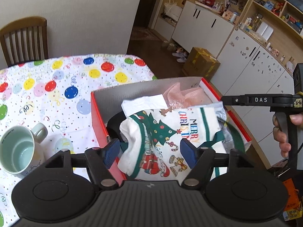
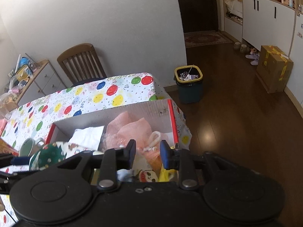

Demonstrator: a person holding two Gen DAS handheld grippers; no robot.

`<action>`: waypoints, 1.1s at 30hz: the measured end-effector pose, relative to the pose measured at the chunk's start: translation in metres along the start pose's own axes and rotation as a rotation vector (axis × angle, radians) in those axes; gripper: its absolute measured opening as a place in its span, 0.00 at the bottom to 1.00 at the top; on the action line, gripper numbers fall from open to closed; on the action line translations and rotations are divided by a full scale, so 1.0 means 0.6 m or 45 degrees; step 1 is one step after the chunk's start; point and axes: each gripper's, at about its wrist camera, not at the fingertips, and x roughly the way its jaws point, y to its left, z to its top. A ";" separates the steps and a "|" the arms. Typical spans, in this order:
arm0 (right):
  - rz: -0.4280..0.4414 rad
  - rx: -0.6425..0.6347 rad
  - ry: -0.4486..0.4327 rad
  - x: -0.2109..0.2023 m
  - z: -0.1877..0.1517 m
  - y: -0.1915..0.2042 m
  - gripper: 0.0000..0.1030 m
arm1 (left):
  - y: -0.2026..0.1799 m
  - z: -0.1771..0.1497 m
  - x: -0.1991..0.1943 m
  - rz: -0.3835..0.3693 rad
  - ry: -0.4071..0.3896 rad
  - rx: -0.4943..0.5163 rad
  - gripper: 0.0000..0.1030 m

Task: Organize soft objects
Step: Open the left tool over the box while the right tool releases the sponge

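A red cardboard box (image 1: 96, 121) with grey inner walls stands at the table's right edge. Inside lie a white Christmas towel (image 1: 162, 138) with a green tree and "MERRY CHRISTMAS", a white folded cloth (image 1: 144, 103) and a pink cloth (image 1: 186, 94). My left gripper (image 1: 149, 152) is open, its blue pads either side of the towel's near end above the box. My right gripper (image 2: 147, 154) is open over the box's right part, above the pink cloth (image 2: 130, 128) and a knotted white cord (image 2: 154, 141). The right gripper's body also shows in the left wrist view (image 1: 265, 100).
A pale green mug (image 1: 18, 151) stands on the balloon-pattern tablecloth (image 1: 56, 87) left of the box. A wooden chair (image 2: 81, 62) is behind the table. A bin (image 2: 189, 83) and a cardboard carton (image 2: 272, 68) stand on the dark floor to the right.
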 end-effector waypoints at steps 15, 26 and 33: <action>0.147 -0.124 -0.114 -0.123 -0.048 0.054 0.52 | -0.059 -0.020 -0.098 0.015 -0.144 0.061 0.68; 0.199 -0.234 -0.216 -0.192 -0.094 0.123 0.66 | -0.092 -0.059 -0.166 0.073 -0.265 0.134 0.75; 0.199 -0.259 -0.295 -0.222 -0.123 0.155 0.81 | -0.090 -0.085 -0.198 0.099 -0.313 0.140 0.81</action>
